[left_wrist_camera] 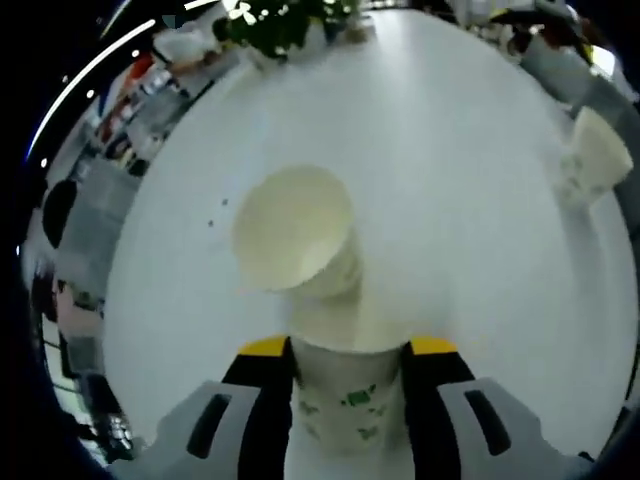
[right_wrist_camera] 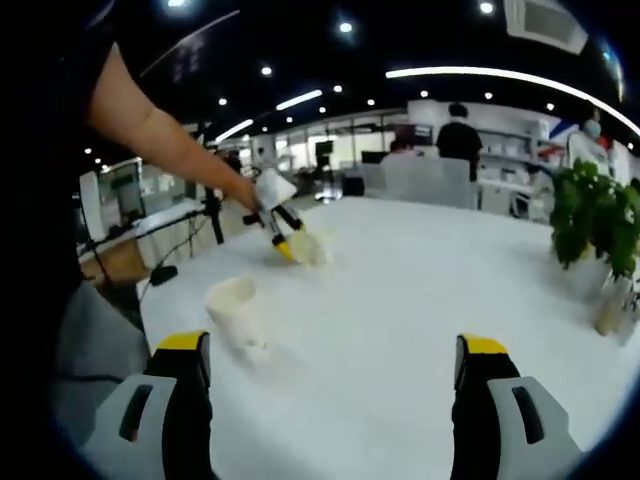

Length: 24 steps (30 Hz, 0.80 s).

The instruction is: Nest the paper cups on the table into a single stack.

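Jaws: my left gripper [left_wrist_camera: 348,375] is clamped on a leaf-printed paper cup [left_wrist_camera: 345,400], a tilted cup [left_wrist_camera: 297,232] riding in its mouth, half-nested; my right gripper [right_wrist_camera: 330,375] stands wide, nothing between
Loose cup: [right_wrist_camera: 236,312] upright on the white surface [right_wrist_camera: 420,290], left of the right jaws; likely next
Look: off-white, thin-walled, easily crushed

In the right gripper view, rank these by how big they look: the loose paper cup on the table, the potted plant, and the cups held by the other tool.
1. Potted plant, largest in the picture.
2. Loose paper cup, nearest the camera, which inflates it.
3. Cups held by the left tool, smallest: cups sit farther away, so their true size against the loose cup is unsure.
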Each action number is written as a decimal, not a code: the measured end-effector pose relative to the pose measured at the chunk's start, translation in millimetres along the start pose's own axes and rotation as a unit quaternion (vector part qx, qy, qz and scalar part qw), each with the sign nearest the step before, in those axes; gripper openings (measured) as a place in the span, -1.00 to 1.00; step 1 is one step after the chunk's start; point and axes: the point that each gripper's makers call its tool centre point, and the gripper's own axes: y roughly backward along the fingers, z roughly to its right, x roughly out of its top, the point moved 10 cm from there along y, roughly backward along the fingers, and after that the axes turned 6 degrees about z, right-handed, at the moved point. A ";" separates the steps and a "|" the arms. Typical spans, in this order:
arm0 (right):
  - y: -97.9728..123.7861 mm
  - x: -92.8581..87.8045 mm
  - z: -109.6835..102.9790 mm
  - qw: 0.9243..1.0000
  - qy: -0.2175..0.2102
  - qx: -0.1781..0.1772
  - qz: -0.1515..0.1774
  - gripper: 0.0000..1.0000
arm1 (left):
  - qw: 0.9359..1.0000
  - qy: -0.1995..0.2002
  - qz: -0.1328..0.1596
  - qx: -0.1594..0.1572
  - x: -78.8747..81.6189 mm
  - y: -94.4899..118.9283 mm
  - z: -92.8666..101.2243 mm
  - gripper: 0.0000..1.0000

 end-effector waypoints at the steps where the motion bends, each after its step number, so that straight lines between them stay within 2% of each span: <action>1: 0.0 0.5 0.1 1.000 0.001 0.000 0.001 1.00 | 1.000 0.001 0.004 0.003 -0.6 2.1 -0.1 -0.19; 4: -0.1 2.0 0.1 1.000 0.002 0.000 0.003 1.00 | 0.999 0.030 0.022 0.014 -5.7 10.8 -1.2 -0.20; 8: -0.1 3.5 -1.4 1.000 0.002 0.000 0.005 1.00 | 0.997 0.047 0.046 0.026 -7.9 25.2 0.3 -0.21; 11: 0.0 4.3 -2.2 1.000 0.002 0.001 0.007 1.00 | 0.993 0.081 0.074 0.044 -8.0 37.3 2.1 -0.21; 15: 0.3 6.4 -1.5 1.000 0.003 0.000 0.009 1.00 | 0.981 0.127 0.131 0.070 -4.9 56.6 7.6 -0.22; 22: -1.1 14.6 -1.2 1.000 0.014 0.002 0.019 1.00 | 0.964 0.164 0.188 0.094 0.7 84.5 13.2 -0.22; 24: -2.2 16.8 -0.2 1.000 0.017 0.003 0.021 1.00 | 0.954 0.182 0.212 0.105 6.2 93.2 12.9 -0.22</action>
